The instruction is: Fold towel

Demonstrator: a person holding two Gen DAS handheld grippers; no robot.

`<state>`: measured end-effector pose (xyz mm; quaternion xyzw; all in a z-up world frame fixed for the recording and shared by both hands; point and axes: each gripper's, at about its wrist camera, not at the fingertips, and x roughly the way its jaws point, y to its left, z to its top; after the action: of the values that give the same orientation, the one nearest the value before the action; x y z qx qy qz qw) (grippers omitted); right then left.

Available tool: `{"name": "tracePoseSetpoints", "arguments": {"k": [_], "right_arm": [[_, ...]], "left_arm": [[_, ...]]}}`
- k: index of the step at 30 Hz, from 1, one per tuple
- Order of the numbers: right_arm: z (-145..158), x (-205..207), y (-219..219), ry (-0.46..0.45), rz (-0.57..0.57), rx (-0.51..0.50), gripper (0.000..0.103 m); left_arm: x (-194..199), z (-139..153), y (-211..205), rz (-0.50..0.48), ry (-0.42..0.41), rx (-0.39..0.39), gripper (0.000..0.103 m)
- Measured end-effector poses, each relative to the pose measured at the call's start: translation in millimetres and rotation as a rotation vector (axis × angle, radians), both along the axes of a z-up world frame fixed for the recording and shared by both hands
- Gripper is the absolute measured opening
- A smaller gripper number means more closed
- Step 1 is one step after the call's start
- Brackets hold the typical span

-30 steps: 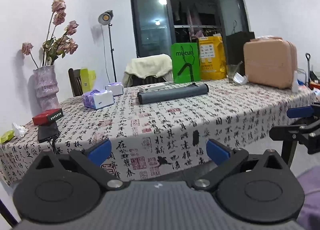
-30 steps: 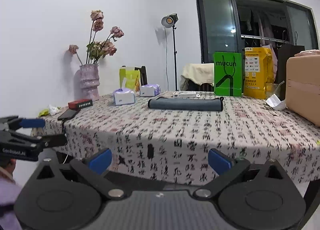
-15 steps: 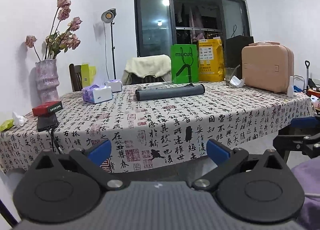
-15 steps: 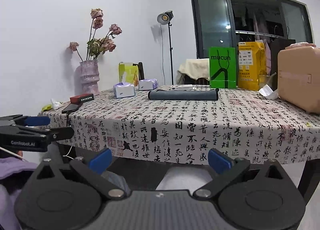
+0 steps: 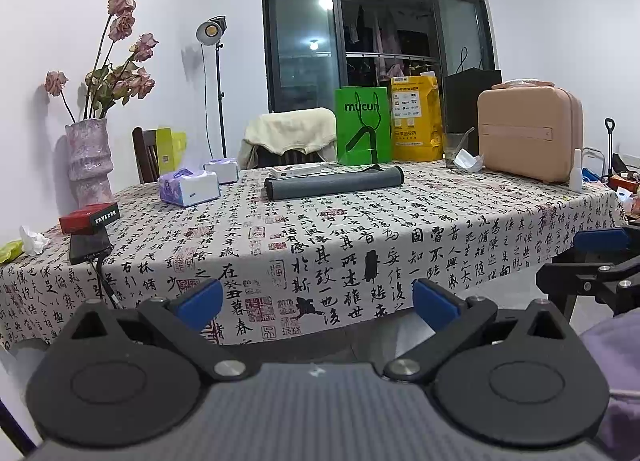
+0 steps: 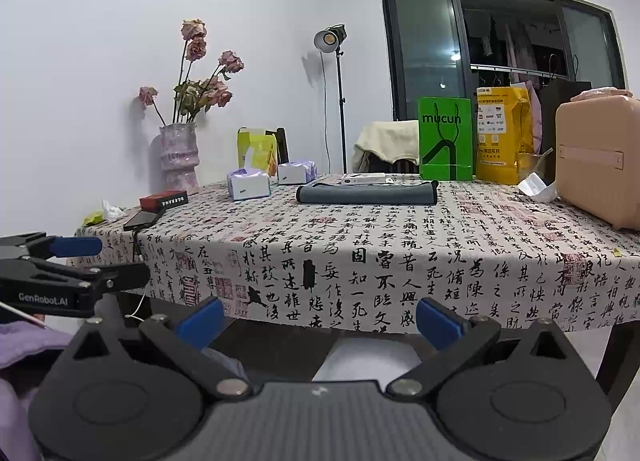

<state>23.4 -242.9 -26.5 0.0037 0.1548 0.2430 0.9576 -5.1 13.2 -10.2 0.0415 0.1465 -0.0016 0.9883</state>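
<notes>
A grey towel (image 5: 334, 185) lies folded into a long narrow strip on the far middle of the table; it also shows in the right wrist view (image 6: 366, 193). My left gripper (image 5: 318, 303) is open and empty, held low in front of the table's near edge. My right gripper (image 6: 320, 319) is open and empty, also low before the near edge. Each gripper shows at the side of the other's view: the right gripper (image 5: 592, 261) and the left gripper (image 6: 72, 261). Both are well short of the towel.
The table (image 5: 360, 237) has a calligraphy-print cloth. On it are two tissue boxes (image 5: 190, 189), a vase of dried roses (image 5: 88, 165), a red box (image 5: 90, 217), a phone on a cable (image 5: 90, 247), a green bag (image 5: 363, 125), a yellow bag (image 5: 416, 117) and a pink case (image 5: 528, 133).
Both grippers dropped lower and drew back from the table half a second ago, then rose slightly. Their jaws stayed open. The towel has not moved.
</notes>
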Motion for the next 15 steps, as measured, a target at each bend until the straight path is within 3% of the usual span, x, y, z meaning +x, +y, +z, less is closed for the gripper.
{"name": "tracePoseSetpoints", "arguments": {"k": [15], "right_arm": [[0.6, 0.9, 0.5, -0.001, 0.001, -0.002, 0.103]], "left_arm": [[0.8, -0.3, -0.4, -0.001, -0.001, 0.002, 0.103]]}}
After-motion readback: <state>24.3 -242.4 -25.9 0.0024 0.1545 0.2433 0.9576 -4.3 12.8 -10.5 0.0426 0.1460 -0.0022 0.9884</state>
